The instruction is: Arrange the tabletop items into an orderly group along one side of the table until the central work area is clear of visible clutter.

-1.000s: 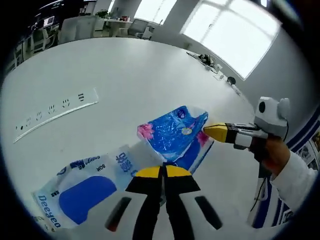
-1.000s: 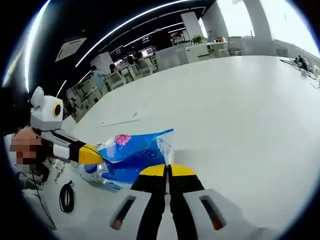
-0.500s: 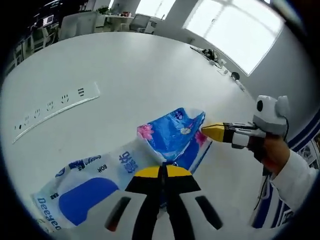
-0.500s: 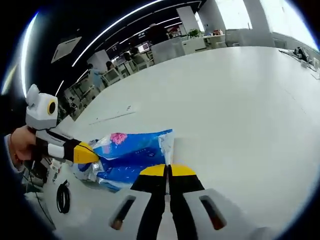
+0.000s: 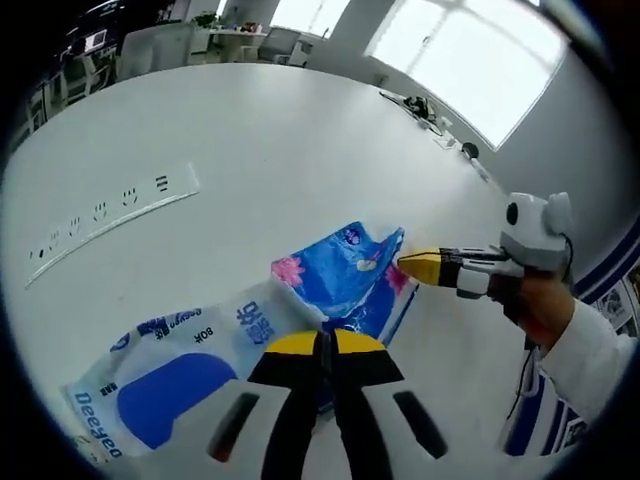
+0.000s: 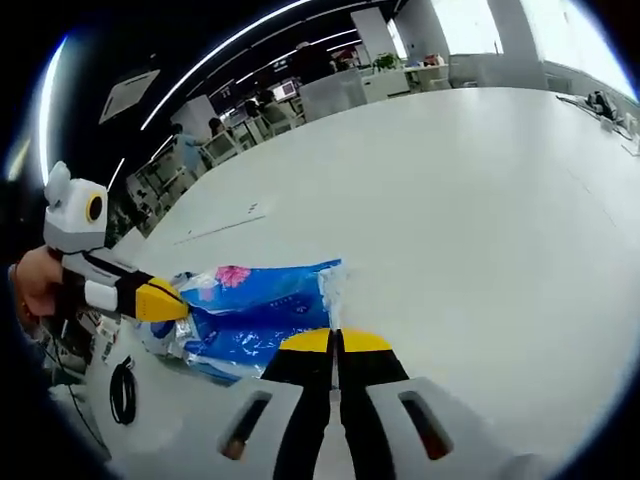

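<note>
A blue plastic tissue pack with pink flowers is stretched between both grippers just above the white table. My left gripper is shut on its near edge. My right gripper comes in from the right, shut on the pack's far end. In the right gripper view the same pack lies ahead, my right gripper shut on its white sealed edge, the left gripper pinching the other end. A white and blue Deeyeo pack lies beside the left jaws, partly under the blue pack.
A strip of sockets is set into the table on the left. Cables and small items sit at the far edge by the window. A black cable coil hangs below the table edge. Desks and chairs stand beyond.
Both grippers stay shut on the blue pack. The pack and the right gripper have shifted slightly down and toward the left gripper; the views have tilted a little.
</note>
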Demonstrator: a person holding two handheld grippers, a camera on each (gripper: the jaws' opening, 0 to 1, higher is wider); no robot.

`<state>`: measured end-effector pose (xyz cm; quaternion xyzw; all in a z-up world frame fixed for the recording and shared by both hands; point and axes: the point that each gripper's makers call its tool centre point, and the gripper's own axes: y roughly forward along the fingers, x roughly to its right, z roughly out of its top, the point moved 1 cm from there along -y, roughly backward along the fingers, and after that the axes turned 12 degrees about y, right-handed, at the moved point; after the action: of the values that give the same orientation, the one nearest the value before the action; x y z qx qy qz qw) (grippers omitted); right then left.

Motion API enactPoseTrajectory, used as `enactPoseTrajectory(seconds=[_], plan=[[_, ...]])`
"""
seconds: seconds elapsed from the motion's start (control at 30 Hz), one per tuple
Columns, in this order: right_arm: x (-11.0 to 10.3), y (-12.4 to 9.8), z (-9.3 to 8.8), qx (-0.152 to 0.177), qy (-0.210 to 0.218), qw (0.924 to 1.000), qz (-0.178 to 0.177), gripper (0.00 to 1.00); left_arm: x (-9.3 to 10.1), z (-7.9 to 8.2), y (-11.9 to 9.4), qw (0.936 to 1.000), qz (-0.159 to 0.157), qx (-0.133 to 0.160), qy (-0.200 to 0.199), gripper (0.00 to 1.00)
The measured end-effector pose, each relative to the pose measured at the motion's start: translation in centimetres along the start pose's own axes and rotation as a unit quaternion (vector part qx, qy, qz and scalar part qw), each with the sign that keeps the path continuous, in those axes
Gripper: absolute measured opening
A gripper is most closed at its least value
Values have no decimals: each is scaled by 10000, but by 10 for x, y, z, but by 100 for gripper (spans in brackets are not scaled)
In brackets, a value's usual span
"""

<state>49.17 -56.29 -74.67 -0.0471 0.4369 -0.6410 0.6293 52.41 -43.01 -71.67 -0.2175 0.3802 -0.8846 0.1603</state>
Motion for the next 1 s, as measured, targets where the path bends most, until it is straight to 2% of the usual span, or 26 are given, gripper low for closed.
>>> enactPoseTrajectory(seconds=[0.47, 0.77, 1.0], plan=[[5, 3, -1, -10, -19, 10000, -68, 0, -4, 0, -4, 9999, 83, -1, 80, 0], [-3, 3, -4, -22, 37, 10000, -9, 0, -5, 3, -11, 9999, 102, 85, 68, 0], [-4, 0, -8, -73, -49, 9999, -72, 8, -4, 4, -15, 9998, 107, 140, 97, 4]])
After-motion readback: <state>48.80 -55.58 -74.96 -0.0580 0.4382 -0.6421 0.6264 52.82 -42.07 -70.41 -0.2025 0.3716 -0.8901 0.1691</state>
